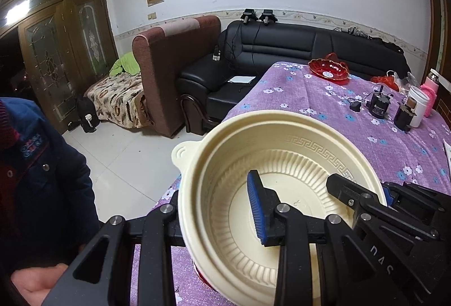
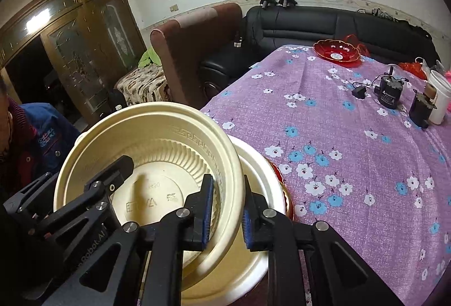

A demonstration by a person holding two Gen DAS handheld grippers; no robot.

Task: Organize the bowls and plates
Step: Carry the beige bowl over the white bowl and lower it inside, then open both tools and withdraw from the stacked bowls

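Observation:
A cream plastic bowl (image 1: 282,153) with a ribbed inside is held by both grippers, tilted, above a white bowl (image 2: 262,179) that sits on a red plate (image 2: 286,187) at the table's near edge. My left gripper (image 1: 220,215) is shut on the cream bowl's near rim, one blue-padded finger (image 1: 258,210) inside, the other outside. My right gripper (image 2: 225,218) is shut on the cream bowl's (image 2: 157,122) opposite rim; its other end shows in the left wrist view (image 1: 363,199). A red glass dish (image 2: 336,51) stands at the table's far end.
The table has a purple flowered cloth (image 2: 352,151). At its right stand two small black motors (image 2: 390,93), a black adapter (image 2: 359,93) and a white cup (image 2: 438,94). A black sofa (image 1: 296,44) and brown armchair (image 1: 174,58) stand behind. A person in a blue jacket (image 1: 42,179) is at left.

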